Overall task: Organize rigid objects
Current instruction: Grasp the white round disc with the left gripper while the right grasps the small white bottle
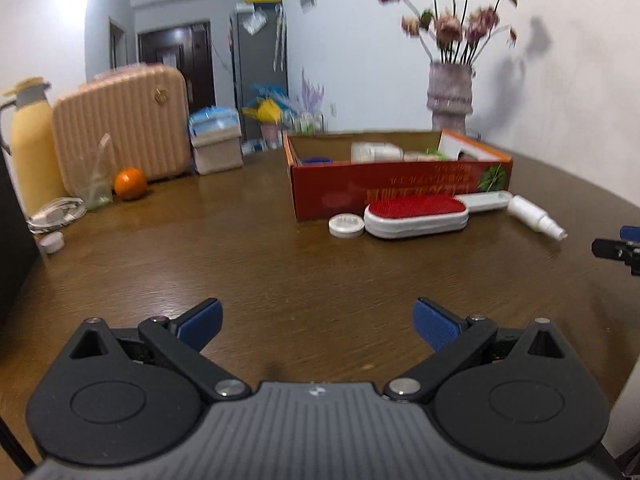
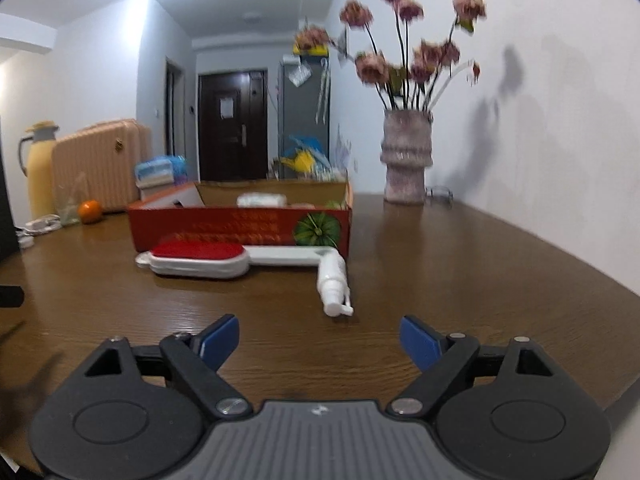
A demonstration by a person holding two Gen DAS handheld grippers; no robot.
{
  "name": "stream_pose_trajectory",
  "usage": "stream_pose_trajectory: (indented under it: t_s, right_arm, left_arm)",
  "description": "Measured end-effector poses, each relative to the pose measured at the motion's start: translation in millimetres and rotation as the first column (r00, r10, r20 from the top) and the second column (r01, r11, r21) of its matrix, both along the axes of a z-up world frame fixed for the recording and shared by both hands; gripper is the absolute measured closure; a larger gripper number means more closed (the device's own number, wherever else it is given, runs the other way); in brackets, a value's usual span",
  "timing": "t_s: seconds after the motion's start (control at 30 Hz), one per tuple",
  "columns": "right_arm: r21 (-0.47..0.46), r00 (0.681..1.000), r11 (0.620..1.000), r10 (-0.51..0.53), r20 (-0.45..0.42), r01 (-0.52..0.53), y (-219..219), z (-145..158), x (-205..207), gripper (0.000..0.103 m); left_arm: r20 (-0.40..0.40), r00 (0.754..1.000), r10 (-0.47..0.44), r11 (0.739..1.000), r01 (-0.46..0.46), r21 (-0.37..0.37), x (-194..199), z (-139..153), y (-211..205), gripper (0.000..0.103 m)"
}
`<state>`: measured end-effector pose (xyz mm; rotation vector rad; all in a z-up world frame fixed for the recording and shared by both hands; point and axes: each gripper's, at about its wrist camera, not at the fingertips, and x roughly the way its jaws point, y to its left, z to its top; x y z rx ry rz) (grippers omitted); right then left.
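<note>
A red cardboard box (image 1: 400,190) (image 2: 240,228) stands open on the brown table and holds several white items. In front of it lie a red-and-white lint brush (image 1: 416,212) (image 2: 200,258), a small round white jar (image 1: 346,226), a flat white handle piece (image 1: 486,201) (image 2: 288,257) and a white spray bottle (image 1: 536,216) (image 2: 332,284). My left gripper (image 1: 318,322) is open and empty, low over the table well short of the box. My right gripper (image 2: 320,338) is open and empty, just short of the spray bottle. Its tip shows at the right edge of the left wrist view (image 1: 618,248).
A vase of pink flowers (image 1: 450,96) (image 2: 406,160) stands by the wall at the back right. At the back left are a pink suitcase (image 1: 120,128), a yellow flask (image 1: 30,148), an orange (image 1: 130,183), a glass (image 1: 94,188), white cables (image 1: 56,214) and a tissue box (image 1: 218,148).
</note>
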<state>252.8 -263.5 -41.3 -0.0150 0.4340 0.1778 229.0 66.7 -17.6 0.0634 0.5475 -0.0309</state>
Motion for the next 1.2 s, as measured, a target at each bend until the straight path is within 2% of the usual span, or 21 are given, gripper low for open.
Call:
stream_pose_trajectory:
  t_s: [0.1, 0.2, 0.37, 0.47, 0.53, 0.6, 0.7, 0.87, 1.0, 1.07, 1.13, 1.2]
  right_arm:
    - [-0.006, 0.998, 1.0, 0.01, -0.055, -0.01, -1.1, 0.3, 27.5, 0.024]
    - [-0.042, 0.995, 0.999, 0.03, -0.091, -0.034, 2.7, 1.2, 52.6, 0.027]
    - [-0.137, 0.987, 0.986, 0.081, -0.138, -0.1, 15.4, -0.5, 91.5, 0.029]
    - [-0.151, 0.984, 0.982, 0.088, -0.156, -0.112, 17.8, 1.7, 114.4, 0.034]
    - [-0.145, 0.98, 0.982, 0.094, -0.176, -0.12, 18.4, 1.1, 130.3, 0.04]
    - [-0.142, 0.978, 0.982, 0.097, -0.185, -0.125, 18.3, -0.3, 141.0, 0.052]
    - [-0.141, 0.976, 0.981, 0.107, -0.188, -0.135, 20.2, -1.5, 154.7, 0.061]
    - [-0.134, 0.972, 0.98, 0.122, -0.201, -0.151, 20.9, -5.4, 169.4, 0.071]
    - [-0.11, 0.967, 0.98, 0.137, -0.214, -0.163, 17.6, -8.7, 175.0, 0.071]
    - [-0.107, 0.966, 0.981, 0.137, -0.218, -0.163, 15.5, -9.8, 177.0, 0.073]
    - [-0.106, 0.967, 0.982, 0.13, -0.218, -0.156, 13.6, -10.2, 178.4, 0.076]
    - [-0.096, 0.968, 0.984, 0.126, -0.215, -0.149, 10.2, -10.6, 178.9, 0.076]
  left_arm:
    - [-0.063, 0.998, 0.005, 1.0, -0.006, -0.009, 26.7, -3.7, 4.0, 0.0]
    - [-0.09, 0.996, -0.013, 1.0, 0.013, 0.006, 53.8, -6.7, 6.5, 0.001]
    - [-0.113, 0.993, -0.041, 0.996, 0.049, 0.071, 93.1, -11.6, 4.3, 0.004]
    - [-0.131, 0.988, -0.08, 0.99, 0.094, 0.103, 115.5, -16.7, 0.3, 0.011]
    - [-0.146, 0.985, -0.096, 0.987, 0.113, 0.113, 130.0, -18.3, -1.5, 0.022]
    - [-0.164, 0.98, -0.116, 0.985, 0.135, 0.109, 145.1, -19.8, -1.7, 0.025]
    - [-0.177, 0.976, -0.124, 0.982, 0.146, 0.12, 163.8, -22.3, -3.3, 0.032]
    - [-0.172, 0.97, -0.171, 0.973, 0.194, 0.128, 182.7, -22.7, -10.8, 0.033]
    - [-0.169, 0.964, -0.204, 0.965, 0.227, 0.132, 194.0, -23.0, -18.8, 0.04]
    - [-0.17, 0.961, -0.218, 0.963, 0.24, 0.122, 198.7, -22.8, -20.8, 0.048]
    - [-0.166, 0.958, -0.233, 0.96, 0.254, 0.119, 199.1, -23.5, -25.2, 0.06]
    - [-0.16, 0.957, -0.241, 0.958, 0.261, 0.12, 198.1, -24.6, -27.5, 0.063]
